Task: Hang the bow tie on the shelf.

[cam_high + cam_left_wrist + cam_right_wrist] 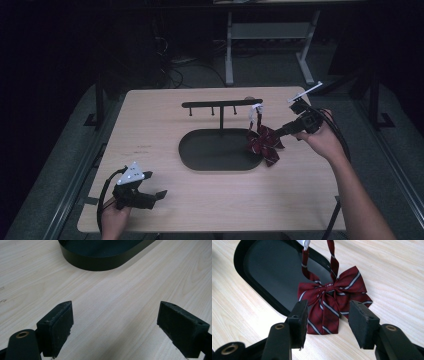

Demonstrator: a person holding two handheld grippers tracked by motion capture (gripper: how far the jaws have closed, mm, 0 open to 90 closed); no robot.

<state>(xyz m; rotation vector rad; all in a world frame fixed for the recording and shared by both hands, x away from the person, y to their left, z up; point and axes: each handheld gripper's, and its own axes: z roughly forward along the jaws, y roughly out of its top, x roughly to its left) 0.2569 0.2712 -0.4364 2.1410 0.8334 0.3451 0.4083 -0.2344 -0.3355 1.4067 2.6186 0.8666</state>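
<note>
Left hand-held gripper (154, 184) nearest, at the desk's (150, 125) near left corner, held low over bare wood with jaws spread wide and nothing between them; idle, well apart from the work. Farther in, mid-desk: black stand (220, 120) with an oval base (210, 150), one upright post and one crossbar (220, 104). At the base's right rim, dark red striped bow tie (264, 145), strap (256, 117) running up to the crossbar's right end and seemingly looped over it, bow lying half over the rim and half on the desk. Right hand-held gripper (281, 131) just beside it from the desk's right side, jaws wide; in the right gripper view the bow's lower tails (322, 320) sit between the pads, not pinched as far as can be told. Likely step: settling the bow tie on the stand. To do it well: keep the jaws fully clear of the fabric, draw off toward the right edge along the line of the jaws rather than sideways, avoid catching a tail or tugging the strap off the bar end; if regripping, take the knot at the centre, not a loose tail. Count: two hand-held grippers, one bow tie, one stand, three small pegs (212, 112) under the crossbar.
</note>
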